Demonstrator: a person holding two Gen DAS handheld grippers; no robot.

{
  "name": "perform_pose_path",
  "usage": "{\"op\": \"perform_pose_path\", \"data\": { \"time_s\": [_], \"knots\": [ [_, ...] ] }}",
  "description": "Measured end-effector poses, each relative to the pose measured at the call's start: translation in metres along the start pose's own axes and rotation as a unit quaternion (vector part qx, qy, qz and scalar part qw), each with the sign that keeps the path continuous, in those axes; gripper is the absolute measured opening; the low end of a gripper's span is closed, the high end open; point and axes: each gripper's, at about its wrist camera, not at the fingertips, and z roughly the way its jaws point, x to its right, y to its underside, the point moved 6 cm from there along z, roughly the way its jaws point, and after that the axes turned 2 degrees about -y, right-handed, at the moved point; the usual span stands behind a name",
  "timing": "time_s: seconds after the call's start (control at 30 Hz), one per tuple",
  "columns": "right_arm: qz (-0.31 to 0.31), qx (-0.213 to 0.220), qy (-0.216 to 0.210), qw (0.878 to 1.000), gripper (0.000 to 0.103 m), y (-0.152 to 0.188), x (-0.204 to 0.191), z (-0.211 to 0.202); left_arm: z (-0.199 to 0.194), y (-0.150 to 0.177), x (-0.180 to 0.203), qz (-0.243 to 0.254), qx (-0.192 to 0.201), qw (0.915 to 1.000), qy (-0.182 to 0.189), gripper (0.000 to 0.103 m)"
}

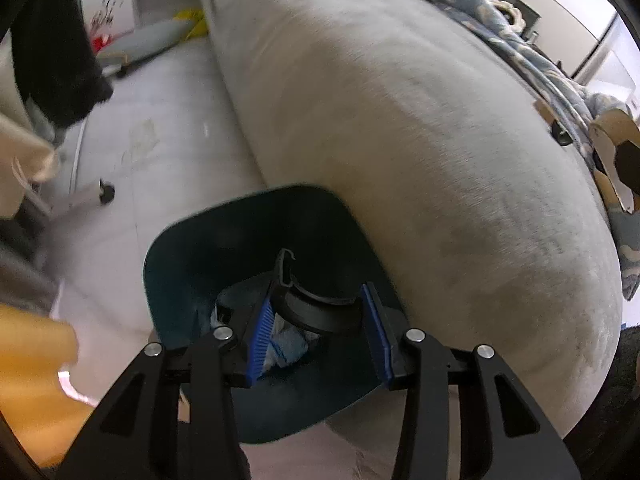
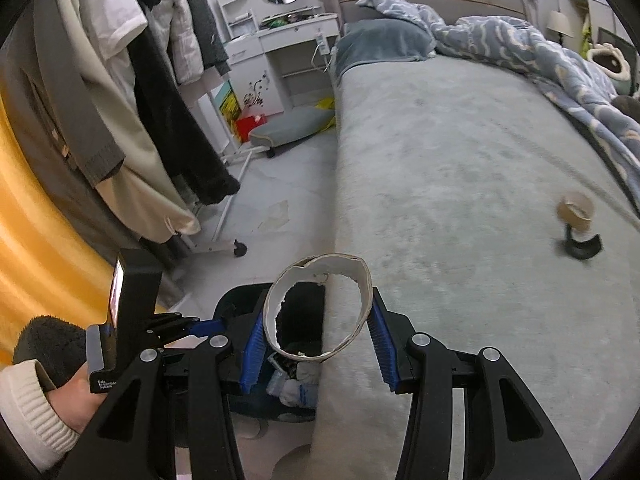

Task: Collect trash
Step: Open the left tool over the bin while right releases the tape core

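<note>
In the left wrist view my left gripper (image 1: 318, 320) hangs over the dark blue bin (image 1: 180, 248) beside the bed. A black curved plastic piece (image 1: 316, 310) sits between its blue pads, touching both. White and blue wrappers (image 1: 290, 344) lie in the bin. In the right wrist view my right gripper (image 2: 318, 334) is shut on a flattened cardboard tape ring (image 2: 362, 280) at the bed's edge, above the bin (image 2: 236, 300). Another cardboard roll (image 2: 576, 210) and a black curved piece (image 2: 582, 246) lie on the grey bedcover at right.
The grey bed (image 2: 460, 160) fills the right side, with a blue patterned duvet (image 2: 540, 44) bunched at the back. A clothes rack (image 2: 160, 100) on castors stands left. A grey cushion (image 2: 292, 124) and a stain (image 2: 276, 214) are on the floor.
</note>
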Motion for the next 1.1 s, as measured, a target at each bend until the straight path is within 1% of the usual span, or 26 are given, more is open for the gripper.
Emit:
{"op": "perform_pose_path", "data": {
  "time_s": [0.13,0.23,0.3,0.4,0.47,0.63,0.73,0.83,0.97,1.1],
  "knots": [
    [-0.008,-0.014,-0.009,1.000,0.047,0.003,-0.013,0.013,0.005,0.007,-0.014,-0.015,-0.021,0.9997,-0.003,0.046],
    [-0.002,-0.022,-0.025,0.999,0.048,0.006,-0.022,0.023,0.013,0.018,-0.027,-0.026,-0.050,0.9983,-0.010,0.046],
    [-0.003,-0.029,-0.032,0.999,0.048,0.007,-0.027,0.029,0.015,0.025,-0.035,-0.030,-0.063,0.9975,-0.011,0.047],
    [-0.016,-0.045,-0.031,0.998,0.048,0.012,-0.036,0.043,0.013,0.031,-0.044,-0.035,-0.069,0.9969,-0.012,0.051],
    [-0.026,-0.057,-0.028,0.998,0.047,0.016,-0.042,0.053,0.006,0.031,-0.049,-0.032,-0.056,0.9978,-0.014,0.062],
    [-0.044,-0.083,-0.023,0.995,0.047,0.027,-0.052,0.075,-0.011,0.028,-0.054,-0.037,-0.030,0.9988,-0.004,0.070],
    [-0.052,-0.101,-0.019,0.993,0.047,0.036,-0.056,0.087,-0.022,0.026,-0.057,-0.036,-0.015,0.9992,0.009,0.070],
    [-0.057,-0.117,-0.016,0.991,0.047,0.044,-0.057,0.098,-0.035,0.022,-0.060,-0.036,0.010,0.9992,0.015,0.070],
    [-0.065,-0.140,-0.011,0.988,0.047,0.055,-0.058,0.115,-0.058,0.013,-0.066,-0.047,0.052,0.9972,0.026,0.070],
    [-0.086,-0.164,-0.007,0.983,0.047,0.070,-0.065,0.133,-0.078,0.004,-0.066,-0.034,0.091,0.9949,0.026,0.070]
  ]
}}
